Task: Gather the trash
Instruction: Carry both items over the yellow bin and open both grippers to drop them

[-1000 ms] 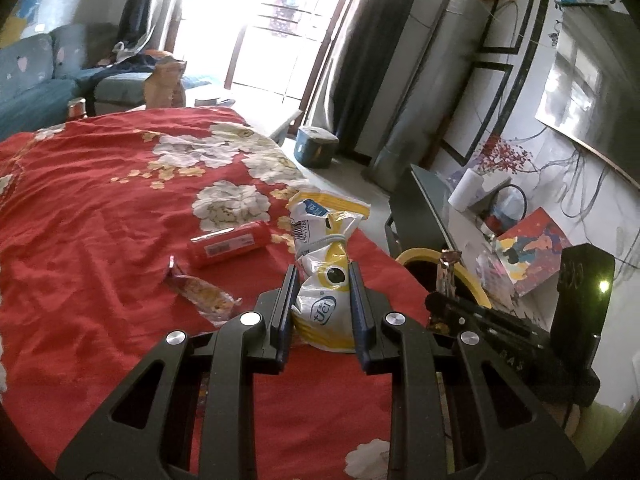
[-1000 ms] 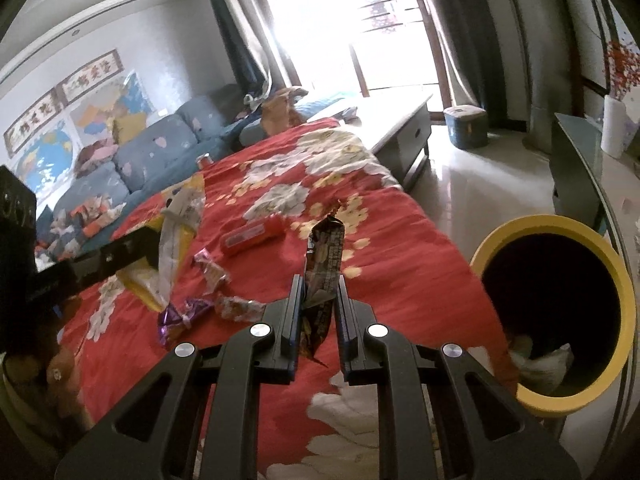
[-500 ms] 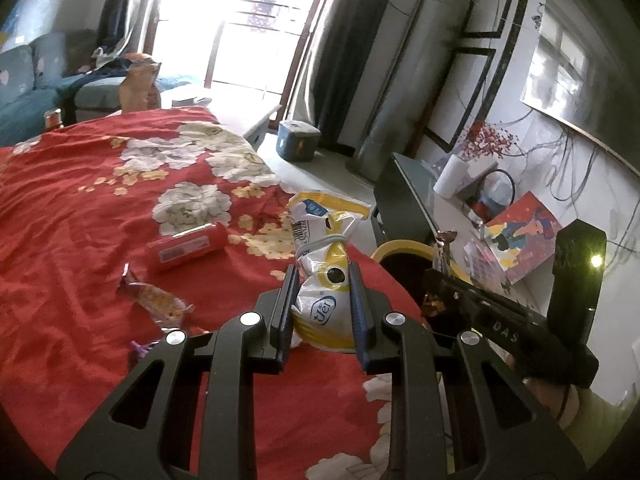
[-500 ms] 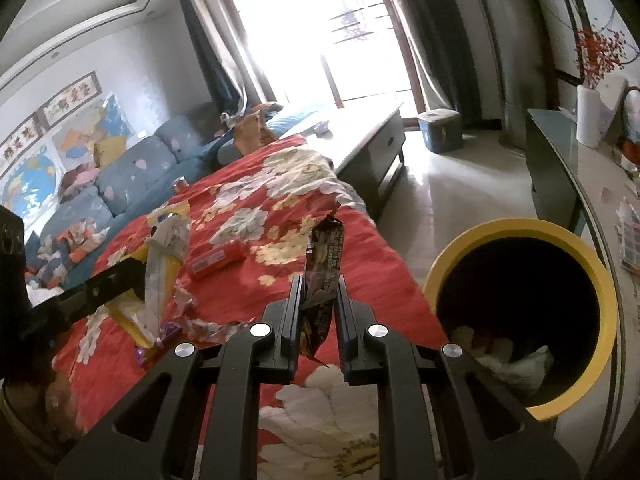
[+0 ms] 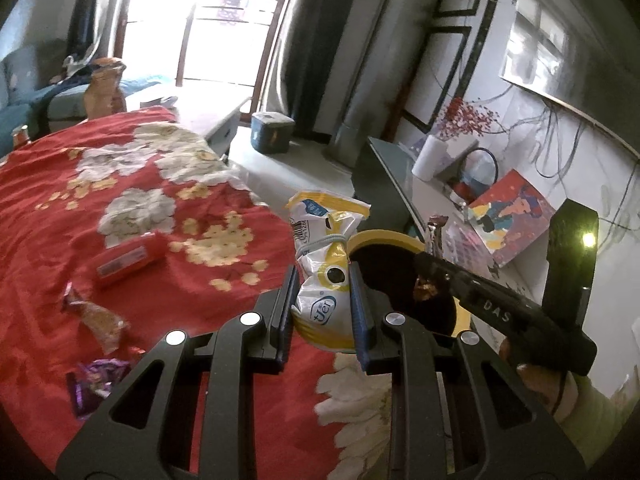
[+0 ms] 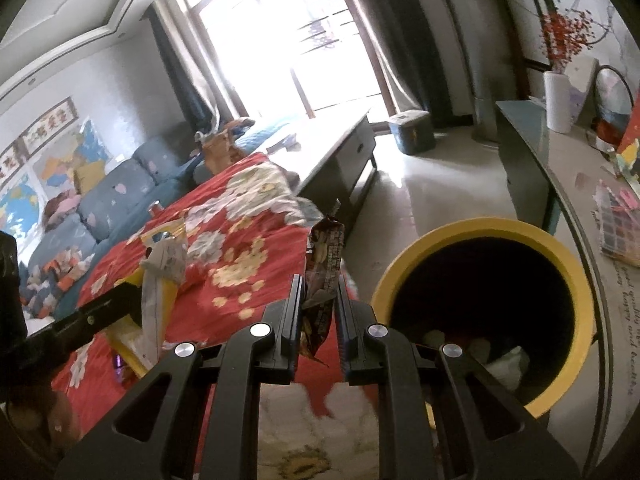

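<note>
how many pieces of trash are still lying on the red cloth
3: a red packet, a brown wrapper nearer the camera, and a purple wrapper at the near edge. The grippers may hide more.

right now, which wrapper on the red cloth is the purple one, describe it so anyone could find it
Start at the red flowered cloth in the left wrist view and follow it to its near left edge. The purple wrapper lies there, nearer than the brown wrapper and the red packet. It is the only purple piece.
</note>
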{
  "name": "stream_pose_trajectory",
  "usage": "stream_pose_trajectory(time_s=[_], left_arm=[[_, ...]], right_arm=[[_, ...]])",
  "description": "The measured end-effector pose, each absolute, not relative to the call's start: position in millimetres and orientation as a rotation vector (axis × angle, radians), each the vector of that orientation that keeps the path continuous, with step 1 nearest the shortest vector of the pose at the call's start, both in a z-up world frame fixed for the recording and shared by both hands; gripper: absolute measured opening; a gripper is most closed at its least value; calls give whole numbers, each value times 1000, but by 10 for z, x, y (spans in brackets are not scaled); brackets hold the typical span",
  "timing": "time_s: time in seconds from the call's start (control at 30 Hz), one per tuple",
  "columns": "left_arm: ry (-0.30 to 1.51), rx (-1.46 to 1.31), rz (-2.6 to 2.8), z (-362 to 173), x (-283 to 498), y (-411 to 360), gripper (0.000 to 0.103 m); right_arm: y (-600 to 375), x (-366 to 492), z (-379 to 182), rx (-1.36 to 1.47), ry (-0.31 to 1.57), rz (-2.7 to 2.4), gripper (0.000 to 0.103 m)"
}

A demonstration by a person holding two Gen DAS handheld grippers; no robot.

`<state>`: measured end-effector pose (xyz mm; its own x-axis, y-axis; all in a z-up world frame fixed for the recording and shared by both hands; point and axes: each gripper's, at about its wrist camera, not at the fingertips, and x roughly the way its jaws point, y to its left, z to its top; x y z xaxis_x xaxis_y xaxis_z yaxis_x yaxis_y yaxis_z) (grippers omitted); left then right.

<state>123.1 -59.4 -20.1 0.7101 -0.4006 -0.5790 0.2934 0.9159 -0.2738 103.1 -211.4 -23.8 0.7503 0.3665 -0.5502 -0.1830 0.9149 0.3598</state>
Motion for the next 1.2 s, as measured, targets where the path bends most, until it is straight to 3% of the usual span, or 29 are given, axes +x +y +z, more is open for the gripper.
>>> stream_pose_trajectory(time_s=[1.2], left_arm=[[781,-44,-610,-662,1677,-1936,18]], right_arm=[[-3382,1293,-551,426,678,47,15]])
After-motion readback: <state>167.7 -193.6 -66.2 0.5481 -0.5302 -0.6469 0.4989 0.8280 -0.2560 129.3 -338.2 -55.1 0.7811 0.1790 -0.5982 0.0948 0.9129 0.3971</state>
